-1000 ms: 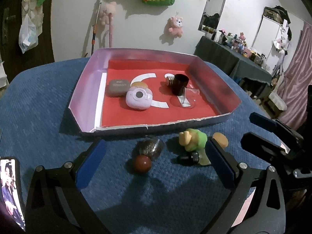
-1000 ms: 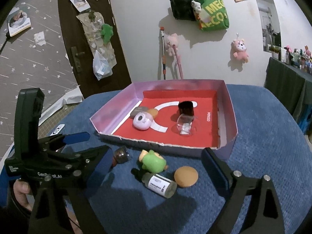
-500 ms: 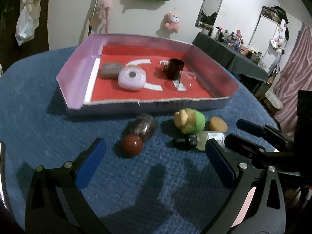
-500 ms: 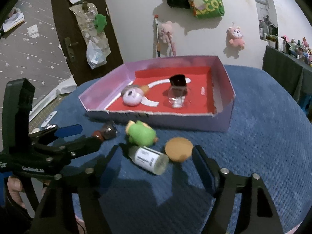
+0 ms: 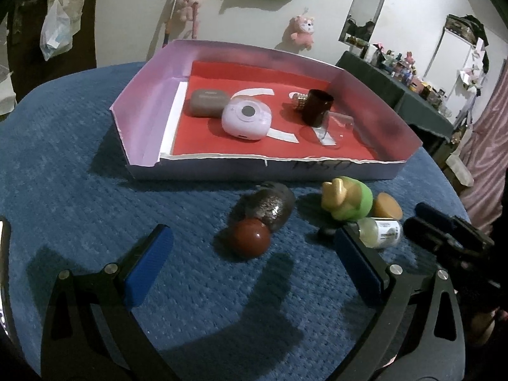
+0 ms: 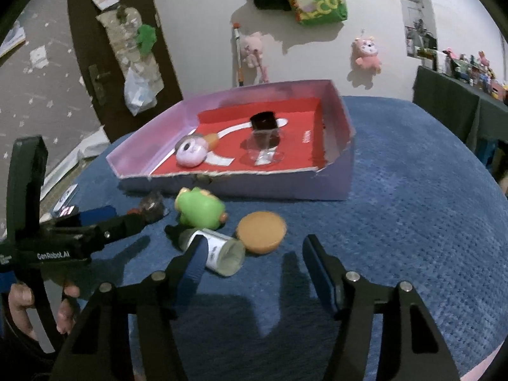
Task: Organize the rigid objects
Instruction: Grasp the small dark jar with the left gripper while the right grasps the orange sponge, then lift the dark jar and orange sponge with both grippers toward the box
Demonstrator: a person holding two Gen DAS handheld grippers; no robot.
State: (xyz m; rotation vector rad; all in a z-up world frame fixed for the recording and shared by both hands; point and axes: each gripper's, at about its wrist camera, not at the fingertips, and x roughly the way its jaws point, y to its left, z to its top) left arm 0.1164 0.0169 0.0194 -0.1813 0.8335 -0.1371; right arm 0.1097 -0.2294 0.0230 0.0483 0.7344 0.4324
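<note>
Nearest to the cameras, both grippers have come lower and closer to the loose things than one second ago. The left gripper (image 5: 250,254) is spread wide and holds nothing; its fingers now stand on either side of the dark bottle with the red-brown round cap (image 5: 262,219), which lies on the blue cloth (image 5: 95,222). The right gripper (image 6: 250,260) is also spread, a little less wide, and empty. Its left finger is now just beside the small clear bottle with a white label (image 6: 216,250), and the orange round lid (image 6: 262,231) lies just ahead, between its fingers.

A little further, the green toy figure (image 6: 198,208) stands near these two, untouched.

Behind them, the pink tray with the red floor (image 5: 317,168) has not moved. It already holds a lilac round device (image 5: 247,120), a grey case (image 5: 208,101), a dark cup (image 5: 316,108) and a clear glass piece (image 5: 333,130).

So four things are not yet in the tray, and I judge that both grippers are now lined up for a pick.
</note>
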